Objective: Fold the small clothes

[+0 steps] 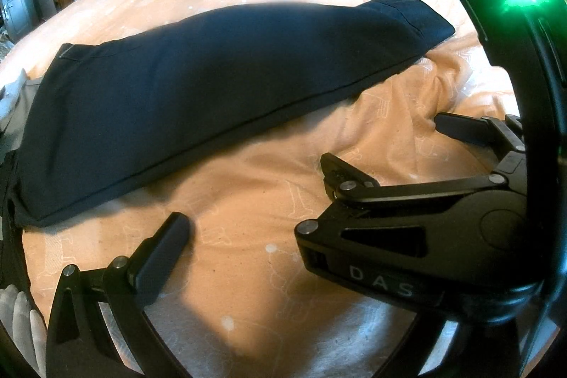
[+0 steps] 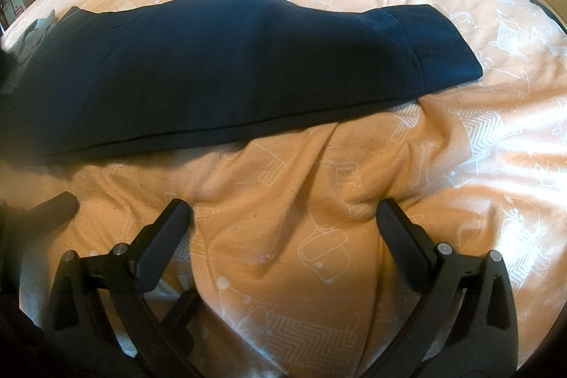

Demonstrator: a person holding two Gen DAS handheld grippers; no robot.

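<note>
1. Dark navy garment [image 2: 226,69]: matte woven cloth, folded into a long narrow band, lying flat across the bed from left to right. Stitched hem band at its right end; near edge is a clean folded seam line
2. Same garment in the left wrist view [image 1: 198,84]: band widens toward the left end, where a small grey tab sits at the far corner
3. Bedsheet [image 2: 319,193]: peach cotton, soft and matte, printed with white outline dogs, bones and zigzag patches. Deep creases run out from under the garment's right half toward the camera
4. Right gripper [image 2: 283,218]: black hard plastic, rubbery flat pads, silver pivot pins. Fingers spread wide, nothing between them; tips just above or on the sheet, near the garment's near edge but apart from it
5. Left gripper [image 1: 248,218]: only one finger [image 1: 166,247] shows clearly; the right gripper's body, lettered "DAS", covers the other side, so cannot tell whether fingers are spread or closed
6. Grey cloth [image 2: 39,23] peeks out beyond the garment's left end
</note>
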